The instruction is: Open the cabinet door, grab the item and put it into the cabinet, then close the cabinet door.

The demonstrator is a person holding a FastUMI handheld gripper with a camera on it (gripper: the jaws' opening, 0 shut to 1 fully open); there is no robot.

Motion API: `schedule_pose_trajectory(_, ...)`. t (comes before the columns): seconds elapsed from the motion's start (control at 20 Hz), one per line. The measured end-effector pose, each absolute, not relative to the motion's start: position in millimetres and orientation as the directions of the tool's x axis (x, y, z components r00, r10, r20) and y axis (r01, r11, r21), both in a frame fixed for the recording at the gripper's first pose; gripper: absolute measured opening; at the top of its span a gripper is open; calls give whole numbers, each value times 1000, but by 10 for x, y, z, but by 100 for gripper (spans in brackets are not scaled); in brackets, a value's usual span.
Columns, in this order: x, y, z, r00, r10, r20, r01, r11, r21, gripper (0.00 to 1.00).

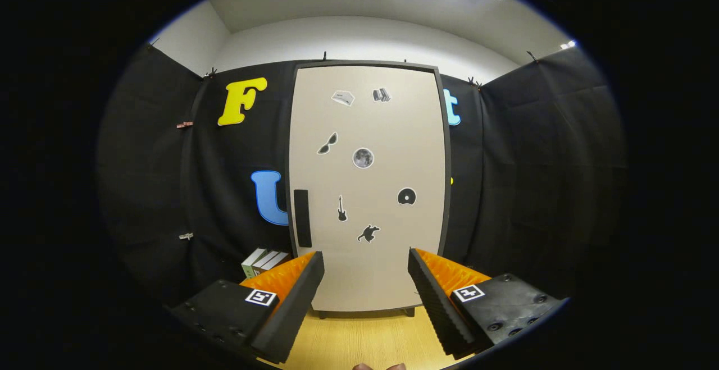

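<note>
facing you straight ahead stands the cabinet (368, 190), upright on the wooden tabletop (359, 339), its tall beige cabinet door (387, 269) shut flat inside a dark frame. your gripper (366, 297) hangs in front of it with the jaws wide apart and nothing between them — the lower part of the door and a strip of tabletop show through the gap. the left finger (292, 302) and the right finger (435, 302) each carry a black ribbed pad with orange behind it, and each black finger body has a small square marker on top. neither finger touches the cabinet; the tips sit short of its base. the door's handle (302, 218), a dark upright bar, runs along the door's left edge, just above and slightly inside the left fingertip. small stickers (363, 158) dot the door: a round moon-like disc near the middle, sunglasses to its upper left, a guitar and a dark animal shape lower down, a record-like disc to the right, two pale shapes near the top. the item (264, 261) — what looks like a small stack of boxes, green and white — lies on the table beside the cabinet's lower left corner, partly hidden behind the left finger. black cloth closes the booth behind and to both sides, with a white wall above it.
</note>
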State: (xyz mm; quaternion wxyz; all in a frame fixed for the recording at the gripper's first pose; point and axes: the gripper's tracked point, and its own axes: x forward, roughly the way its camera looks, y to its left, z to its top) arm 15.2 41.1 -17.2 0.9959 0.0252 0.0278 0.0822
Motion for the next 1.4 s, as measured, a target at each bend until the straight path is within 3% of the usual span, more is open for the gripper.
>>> schedule_pose_trajectory(1.4,58,480,-210,982,178,-62,-177,984,33,98)
